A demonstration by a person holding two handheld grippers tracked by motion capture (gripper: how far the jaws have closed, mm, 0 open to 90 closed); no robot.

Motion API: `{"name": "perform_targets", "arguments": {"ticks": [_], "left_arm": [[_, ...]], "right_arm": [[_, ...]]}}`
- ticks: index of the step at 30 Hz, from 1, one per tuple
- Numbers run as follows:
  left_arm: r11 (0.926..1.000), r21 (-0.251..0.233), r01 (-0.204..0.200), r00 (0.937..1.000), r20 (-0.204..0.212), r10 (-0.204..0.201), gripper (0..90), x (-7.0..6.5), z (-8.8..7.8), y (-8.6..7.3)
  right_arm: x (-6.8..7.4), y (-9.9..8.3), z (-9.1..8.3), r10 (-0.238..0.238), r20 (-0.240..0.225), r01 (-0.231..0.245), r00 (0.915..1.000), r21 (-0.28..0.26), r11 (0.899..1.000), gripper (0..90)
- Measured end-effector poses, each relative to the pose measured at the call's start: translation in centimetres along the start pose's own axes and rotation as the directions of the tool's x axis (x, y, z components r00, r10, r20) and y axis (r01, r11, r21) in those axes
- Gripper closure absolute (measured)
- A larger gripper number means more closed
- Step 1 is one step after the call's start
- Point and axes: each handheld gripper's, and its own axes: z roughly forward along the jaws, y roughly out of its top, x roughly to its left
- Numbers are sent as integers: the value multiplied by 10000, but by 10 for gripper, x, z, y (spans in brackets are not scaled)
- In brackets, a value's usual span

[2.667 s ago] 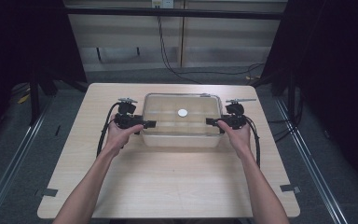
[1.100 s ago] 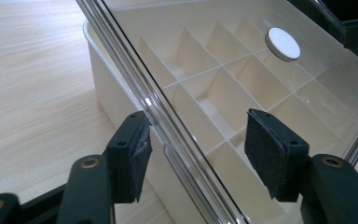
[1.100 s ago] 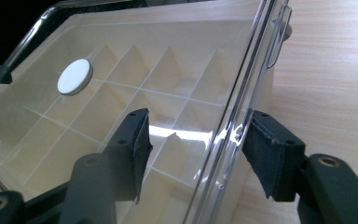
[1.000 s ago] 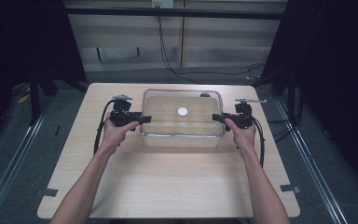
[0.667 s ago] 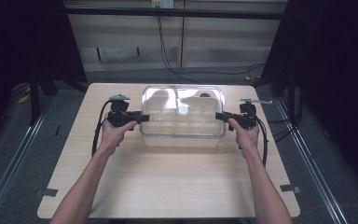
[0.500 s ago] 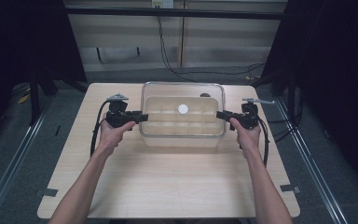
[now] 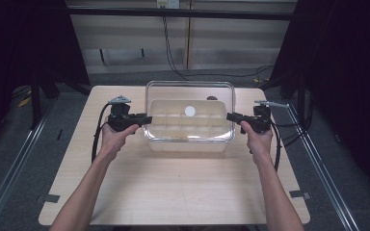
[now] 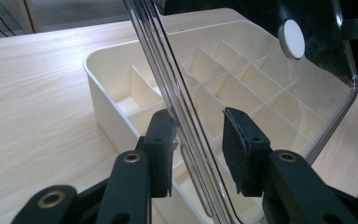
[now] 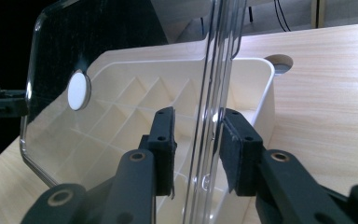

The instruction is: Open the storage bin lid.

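A cream box (image 7: 188,146) with several divided cells sits mid-table. Its clear lid (image 7: 190,91), marked with a white round sticker (image 7: 190,111), hovers just above it. My left gripper (image 7: 147,118) is at the lid's left end and my right gripper (image 7: 230,116) at its right end. In the left gripper view the lid's rim (image 8: 186,140) runs between the pads, against one pad with a slim gap to the other. The right gripper view shows the same around the rim (image 9: 205,140). Both pairs of jaws have just been closing on the lid.
The light wooden table (image 7: 173,192) has bare room in front of the box. A round hole (image 7: 212,98) lies in the top behind the box. Metal rails (image 7: 9,173) flank the table, and cables (image 7: 197,74) trail on the floor beyond.
The lid has come up off the box, tilting with a flash of glare on the way. Both hands moved slightly outward and back from the box's ends.
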Motion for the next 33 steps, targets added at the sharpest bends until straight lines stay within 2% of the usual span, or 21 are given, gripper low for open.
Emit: {"name": "perform_targets", "arguments": {"ticks": [3,7,13,20,24,29,33], "left_arm": [[10000,-37,-72,10000,55,73,654,-1,-2,0],[10000,-56,43,10000,46,-43,666,-2,-4,1],[10000,-94,-24,10000,-47,24,680,-5,-7,2],[9996,-266,-100,9999,123,104,716,-8,-14,2],[9995,-309,-30,9997,230,37,732,-7,-17,2],[9993,-361,-91,9998,175,97,734,-8,-19,1],[9988,-441,-219,9997,139,225,739,-10,-22,1]], "right_arm": [[1,1,-3,-34,-19,34,10000,-33,10000,690],[4,2,-6,2,-24,-2,10000,-147,9999,703],[5,1,-7,236,-92,-238,9997,-136,9996,713],[10,2,-16,-119,-48,118,9999,-231,9997,725],[11,2,-19,-91,-216,82,9997,-403,9992,734],[14,2,-22,-217,-388,197,9990,-507,9985,742],[16,2,-24,-255,-327,238,9991,-510,9984,740]]}}
